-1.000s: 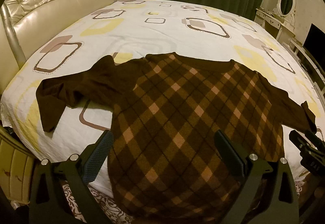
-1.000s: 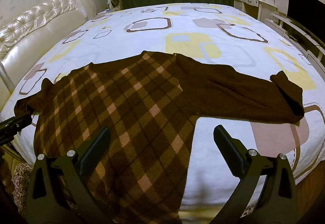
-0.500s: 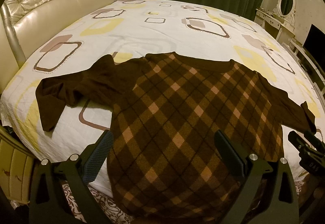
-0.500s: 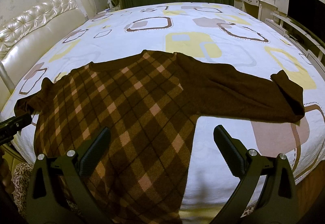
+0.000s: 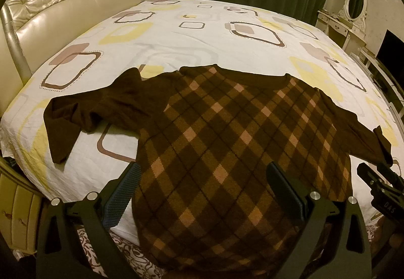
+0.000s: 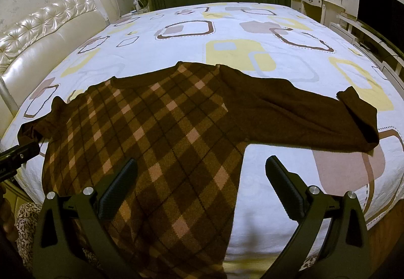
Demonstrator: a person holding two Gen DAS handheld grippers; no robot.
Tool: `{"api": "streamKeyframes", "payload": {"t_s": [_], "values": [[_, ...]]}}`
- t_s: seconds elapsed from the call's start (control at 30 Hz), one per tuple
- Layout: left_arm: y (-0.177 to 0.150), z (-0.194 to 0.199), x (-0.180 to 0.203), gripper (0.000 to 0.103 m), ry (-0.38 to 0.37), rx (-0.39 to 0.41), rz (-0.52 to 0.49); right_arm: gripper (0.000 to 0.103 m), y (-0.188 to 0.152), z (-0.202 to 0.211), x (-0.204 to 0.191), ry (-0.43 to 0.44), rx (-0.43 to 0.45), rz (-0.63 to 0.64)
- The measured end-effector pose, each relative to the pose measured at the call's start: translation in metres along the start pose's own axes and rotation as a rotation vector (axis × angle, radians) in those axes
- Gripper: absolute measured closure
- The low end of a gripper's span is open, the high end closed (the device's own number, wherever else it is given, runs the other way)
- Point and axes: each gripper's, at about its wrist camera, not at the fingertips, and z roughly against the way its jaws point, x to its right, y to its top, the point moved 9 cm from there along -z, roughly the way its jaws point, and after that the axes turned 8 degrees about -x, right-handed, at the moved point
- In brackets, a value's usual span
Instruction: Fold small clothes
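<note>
A brown argyle sweater [image 5: 227, 142] lies flat on the bed [image 5: 176, 36], sleeves stretched left-right, hem nearest both wide-open, empty tools: left tool [image 5: 204, 193], right tool [image 6: 202, 190].

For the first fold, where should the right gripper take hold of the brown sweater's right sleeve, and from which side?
Probably at the cuff, coming in from the outer right. The right sleeve lies flat and stretched straight out from the sweater, so its free end can be carried back over the checked body. The right gripper is open, holding nothing.

Both wrist views low at bed [image 5: 176, 33] edge, sharing sweater [image 5: 227, 140].
</note>
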Motion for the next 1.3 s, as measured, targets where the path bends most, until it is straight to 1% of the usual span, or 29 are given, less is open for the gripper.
{"api": "streamKeyframes", "payload": {"t_s": [0.6,0.77,0.87,0.93,0.97,1.0,1.03,1.07,1.1,1.13,1.17,1.2,1.23,1.3], "values": [[-0.002,-0.001,0.004,0.004,-0.01,-0.003,0.001,0.002,-0.006,-0.004,0.0,-0.001,-0.014,-0.001],[-0.003,-0.004,0.003,0.004,-0.02,-0.012,0.006,0.002,-0.002,-0.005,0.014,0.002,-0.037,-0.024],[-0.005,-0.008,0.001,0.004,-0.027,-0.026,0.015,0.002,0.015,0.002,0.042,-0.014,-0.021,-0.072],[-0.005,-0.012,-0.003,0.004,-0.029,-0.036,0.021,0.002,0.028,0.008,0.074,-0.068,-0.011,-0.107],[-0.006,-0.014,-0.003,0.004,-0.031,-0.042,0.025,0.002,0.034,0.008,0.091,-0.104,-0.01,-0.115],[-0.006,-0.016,-0.005,0.004,-0.032,-0.046,0.028,0.002,0.041,0.007,0.113,-0.164,-0.015,-0.12],[-0.007,-0.017,-0.005,0.004,-0.032,-0.052,0.03,0.002,0.047,0.004,0.134,-0.222,-0.03,-0.122],[-0.008,-0.018,-0.005,0.004,-0.033,-0.055,0.029,0.002,0.052,0.0,0.149,-0.26,-0.05,-0.126],[-0.008,-0.019,-0.006,0.004,-0.031,-0.056,0.028,0.005,0.058,-0.007,0.17,-0.297,-0.079,-0.135],[-0.009,-0.02,-0.007,0.004,-0.026,-0.058,0.027,0.014,0.064,-0.015,0.189,-0.324,-0.114,-0.148],[-0.009,-0.021,-0.007,0.004,-0.023,-0.059,0.026,0.02,0.068,-0.021,0.204,-0.344,-0.144,-0.158],[-0.008,-0.023,-0.008,0.004,-0.023,-0.061,0.026,0.028,0.073,-0.028,0.221,-0.359,-0.182,-0.176],[-0.008,-0.024,-0.009,0.004,-0.021,-0.066,0.028,0.03,0.077,-0.033,0.234,-0.364,-0.204,-0.196],[-0.009,-0.027,-0.011,0.004,-0.015,-0.075,0.03,0.03,0.085,-0.044,0.257,-0.394,-0.238,-0.228]]}}
